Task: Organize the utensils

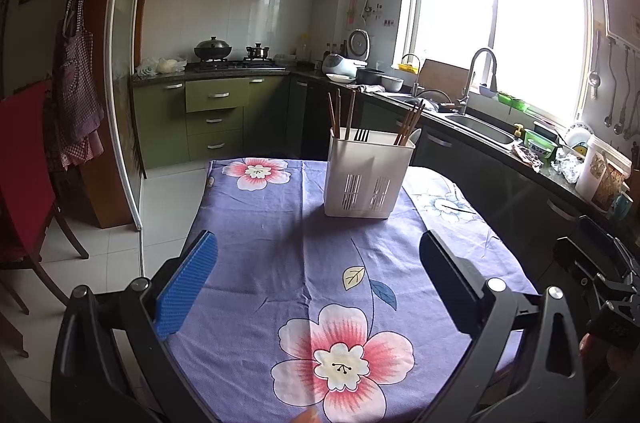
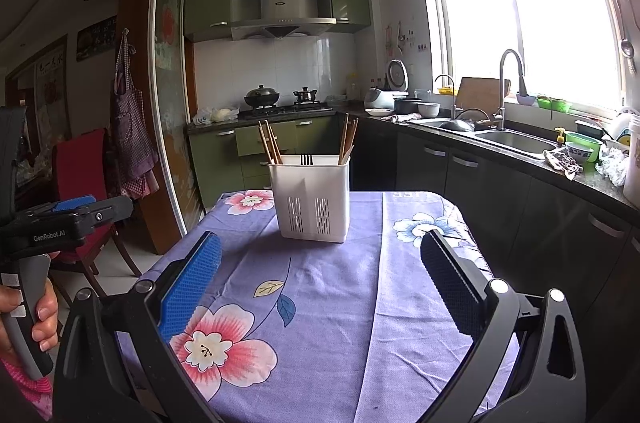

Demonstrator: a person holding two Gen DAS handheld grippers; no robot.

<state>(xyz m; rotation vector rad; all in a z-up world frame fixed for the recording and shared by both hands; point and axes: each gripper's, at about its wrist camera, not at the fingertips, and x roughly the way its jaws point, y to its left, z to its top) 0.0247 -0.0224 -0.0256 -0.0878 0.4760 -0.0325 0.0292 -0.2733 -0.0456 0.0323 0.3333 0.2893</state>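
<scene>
White utensil holder [image 2: 310, 197] (chopsticks [image 2: 271, 143], fork [image 2: 306, 159]) beyond parted, empty jaws.

Window [image 2: 560, 23] glare blows out (fisheye-warped edges).

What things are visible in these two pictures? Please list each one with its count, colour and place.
Utensil holder: one, white, slotted, standing on the tablecloth.
Chopsticks: several, brown wood, upright in the holder's two end compartments.
Fork: one, dark tines, middle compartment.
Tablecloth: one, purple with flowers, covering the table.
Chair: one, red, left of the table.
Apron: one, checked, hanging by the doorway.
Wok: one, black, on the stove.
Faucet: one, steel, over the sink.
Left gripper: open, empty.
Right gripper: open, empty.
Hand: one, holding the left gripper's handle.
</scene>
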